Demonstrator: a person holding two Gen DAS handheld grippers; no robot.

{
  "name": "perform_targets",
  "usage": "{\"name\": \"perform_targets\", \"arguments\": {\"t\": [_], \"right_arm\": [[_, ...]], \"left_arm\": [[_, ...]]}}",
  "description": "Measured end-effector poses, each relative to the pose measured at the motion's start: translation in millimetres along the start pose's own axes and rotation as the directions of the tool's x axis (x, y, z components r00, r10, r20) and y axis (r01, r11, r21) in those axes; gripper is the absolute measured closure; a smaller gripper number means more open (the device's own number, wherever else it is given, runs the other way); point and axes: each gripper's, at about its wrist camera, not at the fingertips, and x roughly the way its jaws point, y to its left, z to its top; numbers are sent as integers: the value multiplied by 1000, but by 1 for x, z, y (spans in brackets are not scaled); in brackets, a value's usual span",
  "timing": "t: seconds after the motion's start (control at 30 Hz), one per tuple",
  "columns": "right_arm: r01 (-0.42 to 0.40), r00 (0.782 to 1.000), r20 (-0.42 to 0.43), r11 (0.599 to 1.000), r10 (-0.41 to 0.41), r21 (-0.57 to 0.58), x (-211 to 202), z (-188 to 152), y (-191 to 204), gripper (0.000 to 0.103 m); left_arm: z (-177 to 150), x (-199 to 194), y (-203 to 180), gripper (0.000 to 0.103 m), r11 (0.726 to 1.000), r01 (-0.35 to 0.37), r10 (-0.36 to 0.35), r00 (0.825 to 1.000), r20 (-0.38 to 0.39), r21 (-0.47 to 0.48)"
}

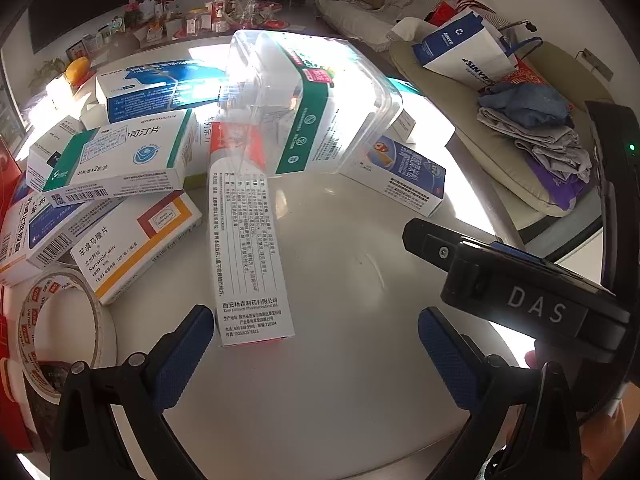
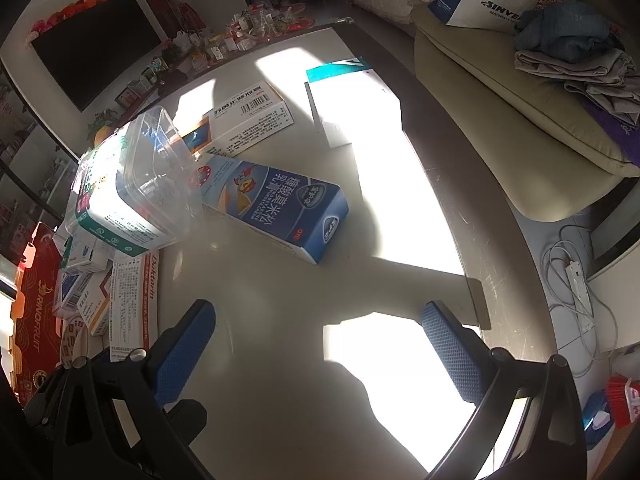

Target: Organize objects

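white table (image 1: pixel 340 220), blue dotted pads (image 1: pixel 180 360), seemingly clear container (image 1: pixel 304 92)

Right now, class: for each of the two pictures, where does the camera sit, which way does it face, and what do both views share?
Left wrist view: sits on the left gripper, faces forward and down over the table at the medicine boxes; its open blue fingers show, with the right gripper's body at right.
Right wrist view: sits on the right gripper, faces across the table to the sofa; its open fingers show.
Shared: the clear plastic container and the long white box.
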Motion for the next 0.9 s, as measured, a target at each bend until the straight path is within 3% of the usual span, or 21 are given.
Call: {"name": "perform_targets", "arguments": {"t": [0.07, 0.2, 0.33, 0.4, 0.5, 0.63, 0.8, 0.9], "right_arm": [[4, 1000, -1, 1000, -4, 11, -7, -5, -3, 0], [-7, 1000, 20, 1000, 7, 4, -20, -15, -2, 0], [-15, 999, 35, 1000, 15, 4, -25, -21, 11, 0], [-19, 999, 39, 1000, 19, -12, -27, -24, 18, 0], [-8, 999, 52, 998, 11, -68, -33, -25, 34, 0], [-12, 999, 40, 991, 18, -132, -30, -26, 51, 0], [139, 989, 79, 970, -126, -198, 0, -17, 57, 0], [167, 985, 71, 967, -156, -194, 24, -5, 49, 0]], "left_arm": [[-6, -19, -7, 0, 998, 42, -44, 998, 33, 46], [-18, -68, -5, 0, 992, 43, -62, 984, 165, 117], [-28, -99, 18, 0, 992, 62, -84, 973, 217, 106], [-33, -108, 35, 0, 995, 27, -48, 971, 235, 93], [-29, -121, 72, 0, 1000, 3, -9, 968, 249, 26], [-20, -145, 139, 0, 987, 84, -45, 964, 263, -139], [-9, -189, 191, 0, 968, 36, 62, 924, 377, -247], [-11, -206, 205, 0, 957, 25, 103, 903, 417, -290]]}}
